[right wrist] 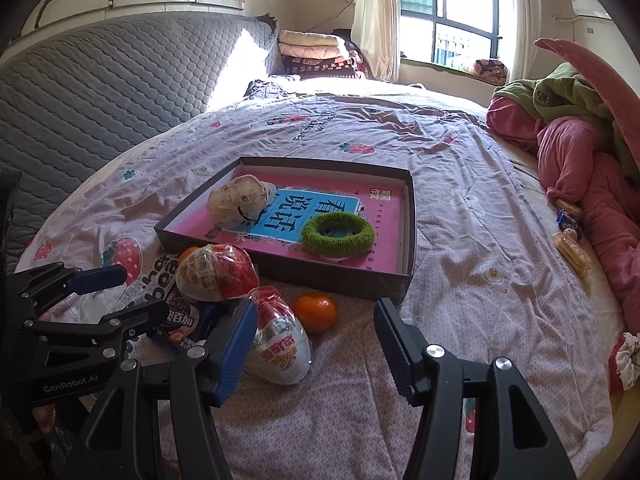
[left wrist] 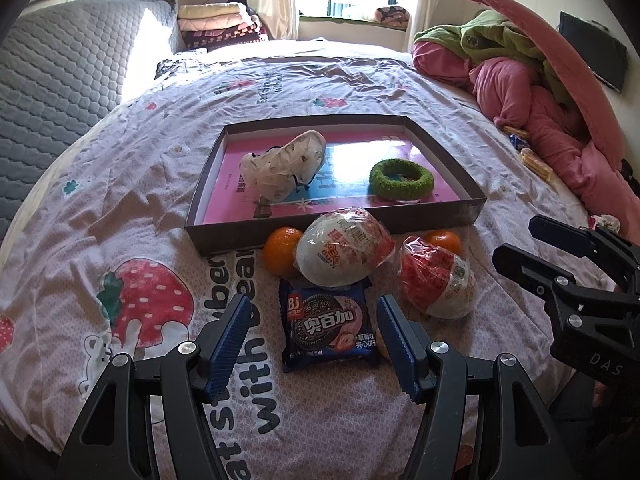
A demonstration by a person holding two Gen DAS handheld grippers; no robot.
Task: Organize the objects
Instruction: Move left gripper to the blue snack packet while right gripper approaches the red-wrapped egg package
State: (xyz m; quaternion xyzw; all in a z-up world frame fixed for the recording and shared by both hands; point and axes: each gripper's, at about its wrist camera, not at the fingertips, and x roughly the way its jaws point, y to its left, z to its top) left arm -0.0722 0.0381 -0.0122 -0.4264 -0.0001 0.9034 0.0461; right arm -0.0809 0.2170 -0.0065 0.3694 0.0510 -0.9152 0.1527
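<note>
A shallow brown box (left wrist: 224, 234) (right wrist: 352, 278) lies on the bed, holding a pink book, a white bag (left wrist: 286, 168) (right wrist: 240, 200) and a green ring (left wrist: 401, 180) (right wrist: 338, 234). In front of it lie two oranges (left wrist: 282, 254) (right wrist: 316, 312), two red-and-white wrapped eggs (left wrist: 344, 248) (right wrist: 280, 344) and a blue cookie packet (left wrist: 330, 328) (right wrist: 180, 324). My left gripper (left wrist: 312, 340) (right wrist: 100, 292) is open with the cookie packet between its fingers. My right gripper (right wrist: 316, 344) (left wrist: 516, 244) is open and empty, just right of the nearer egg.
A pink and green heap of bedding (left wrist: 540, 80) (right wrist: 580, 160) fills the right side. Small snack packets (right wrist: 570, 236) lie beside it. A grey quilted headboard (left wrist: 60, 80) stands at the left. Folded blankets (left wrist: 218, 24) are stacked at the back.
</note>
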